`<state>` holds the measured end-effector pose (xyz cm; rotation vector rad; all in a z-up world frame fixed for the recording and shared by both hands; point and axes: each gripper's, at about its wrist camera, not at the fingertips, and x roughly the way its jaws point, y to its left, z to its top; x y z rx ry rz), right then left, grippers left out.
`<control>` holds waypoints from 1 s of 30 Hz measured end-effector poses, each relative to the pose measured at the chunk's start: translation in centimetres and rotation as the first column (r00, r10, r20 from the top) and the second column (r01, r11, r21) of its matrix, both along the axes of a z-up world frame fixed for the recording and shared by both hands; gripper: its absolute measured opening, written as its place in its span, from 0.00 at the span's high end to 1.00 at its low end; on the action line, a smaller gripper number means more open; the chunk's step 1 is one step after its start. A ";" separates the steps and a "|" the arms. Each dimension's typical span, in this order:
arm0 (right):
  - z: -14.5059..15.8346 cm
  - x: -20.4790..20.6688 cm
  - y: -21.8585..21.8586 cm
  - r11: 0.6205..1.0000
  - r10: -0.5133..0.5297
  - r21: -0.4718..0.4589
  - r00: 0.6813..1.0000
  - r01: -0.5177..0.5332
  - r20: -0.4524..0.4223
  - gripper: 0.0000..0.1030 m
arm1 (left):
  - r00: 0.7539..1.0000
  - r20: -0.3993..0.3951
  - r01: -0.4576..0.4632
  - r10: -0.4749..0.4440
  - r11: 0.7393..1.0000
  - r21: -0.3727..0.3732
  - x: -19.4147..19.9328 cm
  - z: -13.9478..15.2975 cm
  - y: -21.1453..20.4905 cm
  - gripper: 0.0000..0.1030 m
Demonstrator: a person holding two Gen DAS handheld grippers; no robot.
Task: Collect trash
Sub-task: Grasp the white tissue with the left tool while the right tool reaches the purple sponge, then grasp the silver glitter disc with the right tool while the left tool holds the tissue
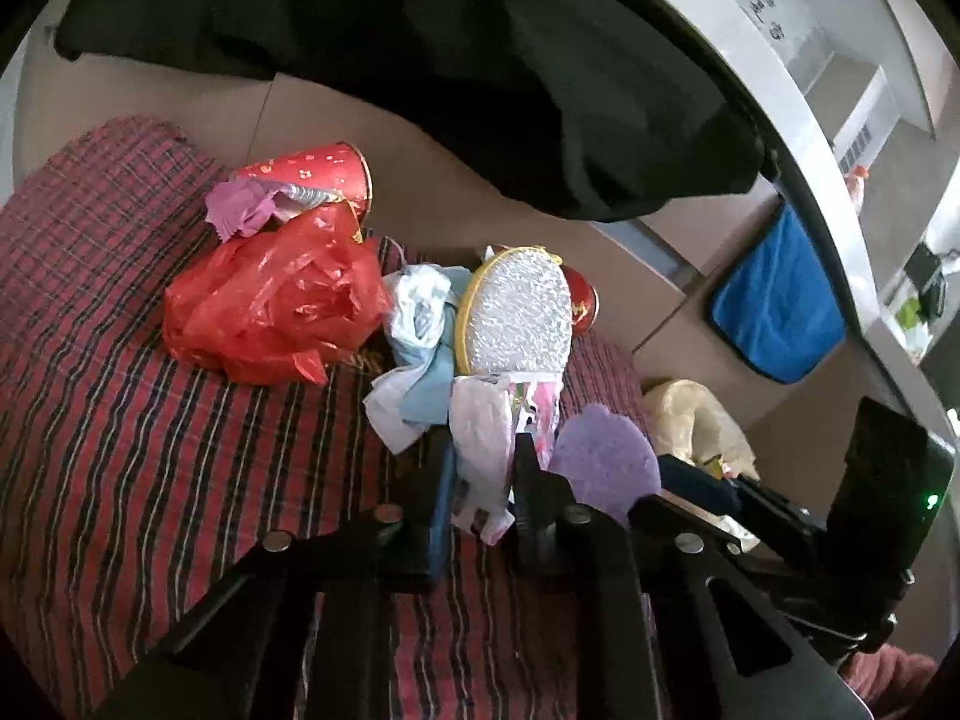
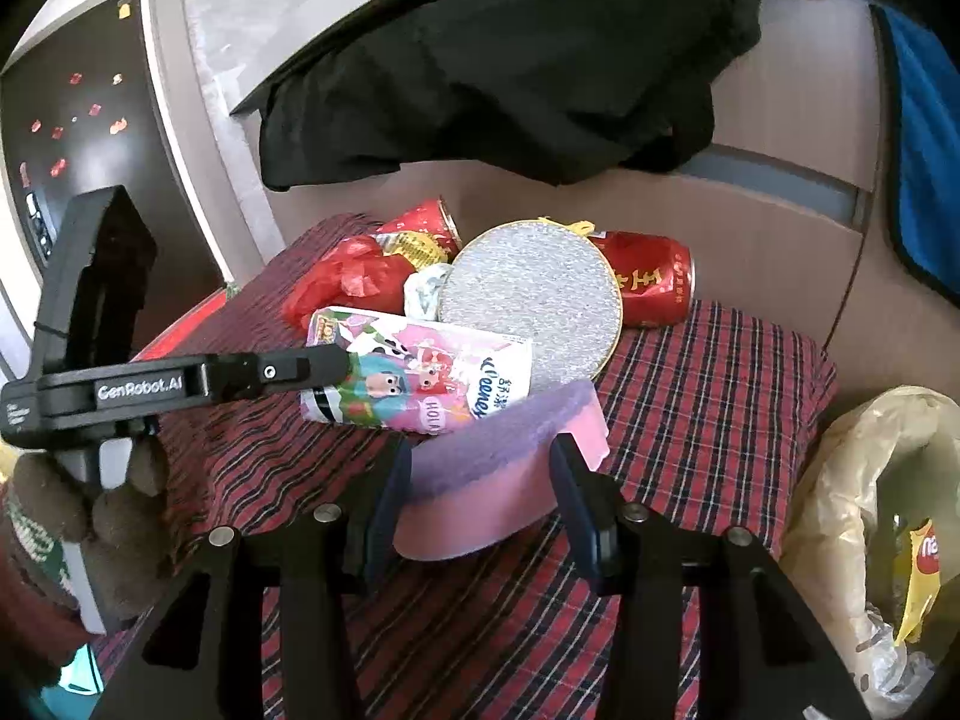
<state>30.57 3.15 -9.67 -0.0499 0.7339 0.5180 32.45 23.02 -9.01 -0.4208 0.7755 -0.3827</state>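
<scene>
A pile of trash lies on a red plaid cloth [image 1: 120, 420]. My left gripper [image 1: 486, 474] is shut on a pink and white tissue pack [image 1: 480, 420], one finger on each side of its end. In the right wrist view the same pack [image 2: 420, 372] lies on the cloth, and the left gripper [image 2: 324, 369] reaches it from the left. My right gripper [image 2: 483, 498] is shut on a purple and pink sponge [image 2: 480, 474], held just in front of the pack. Behind them lie a round silver disc [image 2: 534, 300], a red can [image 2: 648, 276] and a red plastic bag [image 1: 276, 294].
A red paper cup [image 1: 324, 174] with a purple scrap [image 1: 237, 210] and a crumpled white wrapper [image 1: 420, 324] sit in the pile. A black garment [image 1: 420, 60] hangs above. A beige bag [image 2: 870, 510] holding wrappers stands open at the right. A blue cloth [image 1: 780, 312] hangs beyond.
</scene>
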 end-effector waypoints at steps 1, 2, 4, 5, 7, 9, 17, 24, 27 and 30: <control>0.0 -0.1 0.0 1.000 0.002 -0.003 1.000 -0.002 0.001 0.56 | 1.000 0.012 -0.009 0.009 1.000 0.019 -0.4 0.2 -0.2 0.83; 0.0 -0.2 0.0 1.000 0.002 -0.005 1.000 -0.002 0.000 0.57 | 0.999 0.035 -0.027 0.026 0.999 0.047 -1.2 0.5 -0.4 0.83; 0.1 -0.4 -0.4 1.000 -0.003 -0.011 1.000 0.003 -0.002 0.57 | 0.995 0.081 -0.062 0.054 0.993 0.098 -2.6 1.2 -0.5 0.83; 0.2 -0.5 -0.7 1.000 -0.011 -0.015 1.000 0.011 -0.002 0.56 | 0.991 0.107 -0.090 0.076 0.987 0.135 -3.6 1.6 -0.4 0.83; 0.4 -0.5 -1.4 0.999 -0.031 -0.012 1.000 0.030 -0.007 0.56 | 0.981 0.147 -0.150 0.123 0.971 0.185 -5.6 2.0 0.4 0.83; 0.3 -0.6 -2.4 0.998 -0.060 0.010 0.998 0.060 -0.026 0.56 | 0.972 0.164 -0.201 0.169 0.958 0.204 -7.4 2.3 1.3 0.83; -2.3 0.5 -3.8 0.981 -0.157 0.080 0.969 0.174 -0.189 0.56 | 0.953 0.148 -0.287 0.264 0.943 0.169 -10.3 1.1 3.7 0.83; 2.1 4.8 -0.8 0.996 0.026 0.085 0.999 -0.024 -0.024 0.56 | 0.959 0.150 -0.261 0.241 0.956 0.136 -10.6 1.0 5.0 0.83; 0.9 9.2 -1.4 0.985 0.061 0.165 0.989 -0.039 -0.133 0.56 | 0.964 0.147 -0.240 0.221 0.963 0.125 -10.5 0.7 5.1 0.83; -0.6 12.1 -2.4 0.989 -0.014 0.145 0.987 0.038 -0.160 0.56 | 0.968 0.136 -0.227 0.210 0.965 0.130 -10.2 0.3 5.2 0.83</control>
